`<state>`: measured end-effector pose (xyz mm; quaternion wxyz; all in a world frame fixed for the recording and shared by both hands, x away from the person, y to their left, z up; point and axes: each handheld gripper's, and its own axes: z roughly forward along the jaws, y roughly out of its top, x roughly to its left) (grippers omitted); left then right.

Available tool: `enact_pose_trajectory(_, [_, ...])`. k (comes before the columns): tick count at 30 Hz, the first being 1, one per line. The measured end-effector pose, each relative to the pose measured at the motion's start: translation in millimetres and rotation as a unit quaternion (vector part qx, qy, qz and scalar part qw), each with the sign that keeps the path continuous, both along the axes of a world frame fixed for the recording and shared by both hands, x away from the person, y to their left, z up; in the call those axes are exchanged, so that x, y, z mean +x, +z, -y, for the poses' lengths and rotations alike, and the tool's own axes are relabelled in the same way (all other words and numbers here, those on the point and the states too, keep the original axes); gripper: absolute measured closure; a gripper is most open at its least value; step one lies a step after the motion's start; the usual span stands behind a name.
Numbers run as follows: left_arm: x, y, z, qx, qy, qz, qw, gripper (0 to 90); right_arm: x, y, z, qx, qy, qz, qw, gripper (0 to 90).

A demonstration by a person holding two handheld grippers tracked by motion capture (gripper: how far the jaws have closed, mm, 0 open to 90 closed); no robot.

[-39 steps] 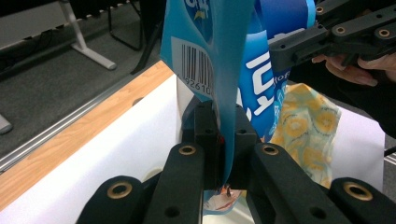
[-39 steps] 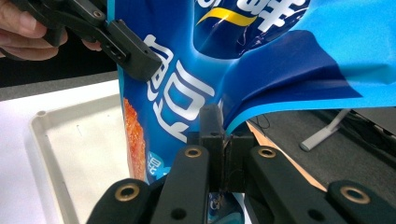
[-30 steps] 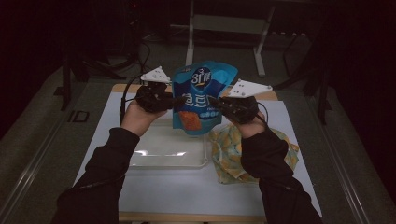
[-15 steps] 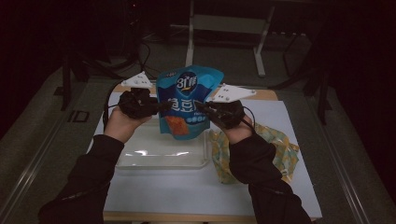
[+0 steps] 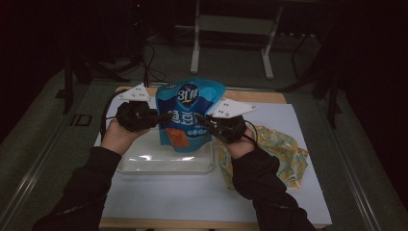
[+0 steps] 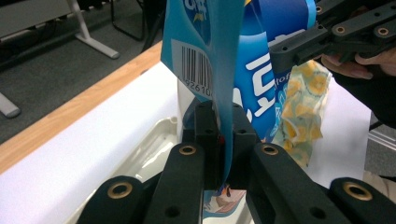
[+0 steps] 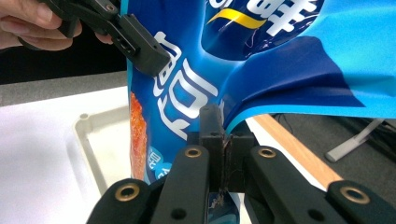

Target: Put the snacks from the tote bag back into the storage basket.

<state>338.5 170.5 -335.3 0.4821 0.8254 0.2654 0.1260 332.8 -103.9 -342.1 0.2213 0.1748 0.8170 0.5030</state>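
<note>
High view shows me holding one glossy blue plastic snack pouch (image 5: 188, 115) upright above the shallow clear plastic tray (image 5: 144, 166), which I take as my landmark. My left gripper (image 5: 159, 117) has its jaws clamped on the pouch's left edge, and my right gripper (image 5: 201, 120) has its jaws clamped on the right edge; in each gripper view the thin film is pinched flat between the black pads. The pouch's bottom hangs over the tray's far half, not touching it as far as I can tell.

I see two risks. Each grip holds only a narrow strip of slick film, so if my hands drift apart or one drops faster, the edge could slide out and the pouch would swing or fall beside the tray. Lowering it tilted could also catch the pouch bottom on the tray rim.

By count: one blue pouch, one clear tray, and one crumpled yellow patterned wrapper (image 5: 281, 151) lying just right of the tray, all on one white table mat (image 5: 202, 197), with two grippers.
</note>
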Motion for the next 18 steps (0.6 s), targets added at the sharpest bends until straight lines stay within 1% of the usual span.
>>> enact_pose_trajectory(1, [0.6,-5.5,-0.5,0.000,-0.002,-0.003,1.0000,87.4,0.2,-5.1,0.0,-0.002,0.000,-0.003,1.0000,89.0])
enact_pose_trajectory(4, [2.2,-15.5,-0.9,0.000,-0.003,-0.011,0.9999,87.4,-0.3,-14.8,-0.9,-0.001,-0.002,-0.010,0.9999,88.9])
enact_pose_trajectory(6, [3.5,-22.7,-1.7,0.000,-0.005,-0.017,0.9998,87.4,0.3,-21.8,-1.2,0.000,-0.003,-0.020,0.9998,88.9])
enact_pose_trajectory(9, [5.6,-34.1,-2.4,0.000,-0.004,-0.022,0.9998,87.4,2.2,-32.6,-2.3,-0.003,-0.004,-0.025,0.9997,88.9])
enact_pose_trajectory(13, [8.4,-45.2,-3.6,-0.004,-0.005,-0.028,0.9996,87.4,3.3,-43.7,-4.2,-0.002,-0.009,-0.031,0.9995,89.0])
enact_pose_trajectory(18, [11.4,-54.8,-1.8,0.000,-0.008,-0.032,0.9995,87.4,4.7,-54.5,-4.3,-0.005,-0.013,-0.035,0.9993,89.0])
